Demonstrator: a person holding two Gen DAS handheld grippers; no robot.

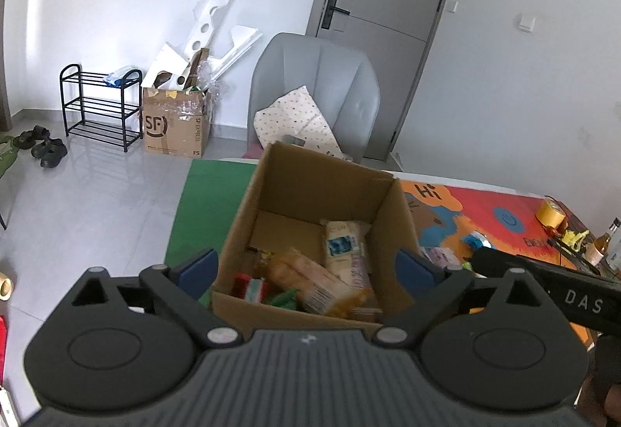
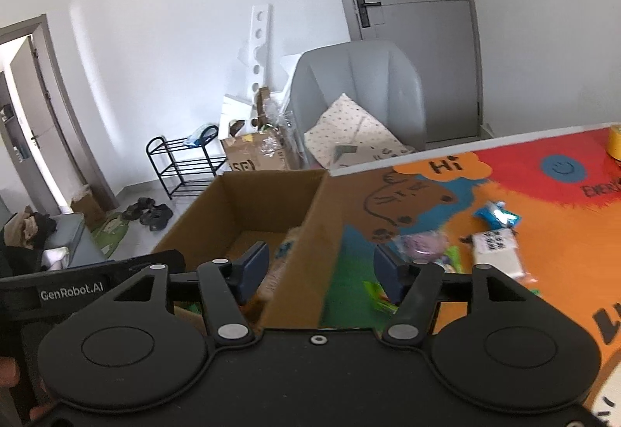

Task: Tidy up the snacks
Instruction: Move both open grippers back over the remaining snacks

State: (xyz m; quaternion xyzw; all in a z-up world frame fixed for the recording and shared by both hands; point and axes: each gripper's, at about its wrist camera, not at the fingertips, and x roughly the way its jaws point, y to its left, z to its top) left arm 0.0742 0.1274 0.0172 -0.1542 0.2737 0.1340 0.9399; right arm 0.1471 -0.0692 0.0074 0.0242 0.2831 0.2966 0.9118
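The open brown cardboard box (image 1: 310, 217) stood on the table at the seam between a green mat (image 1: 209, 202) and a bright orange-and-red cartoon mat (image 2: 485, 202), its flaps upright. Several packets already lay inside it: a pale cream packet with a blue label (image 1: 341, 244), a long orange-tan wrapped bar (image 1: 310, 279) leaning across it, and a small red-and-green pack (image 1: 250, 287) near the front wall. So part of the sorting looked done.

What remained lay outside, on the cartoon mat to the right of the box: a blue wrapped snack (image 2: 498, 215), a white packet with a printed code (image 2: 498, 250), a pinkish-purple pouch (image 2: 421, 244) and a green wrapper (image 2: 378, 293), blurred and hard to name further.

The left gripper (image 1: 310, 268) hung over the box mouth with its jaws spread wide and nothing between them. The right gripper (image 2: 320, 270) straddled the box's right wall, jaws parted and empty, one finger over the interior and one over the mat.

That tall right wall was the edge to clear on each trip. The rest of the cartoon mat gave open room; a yellow tape roll (image 1: 551, 213) sat far off near the back edge, and a grey chair (image 1: 314, 93) stood behind the table.
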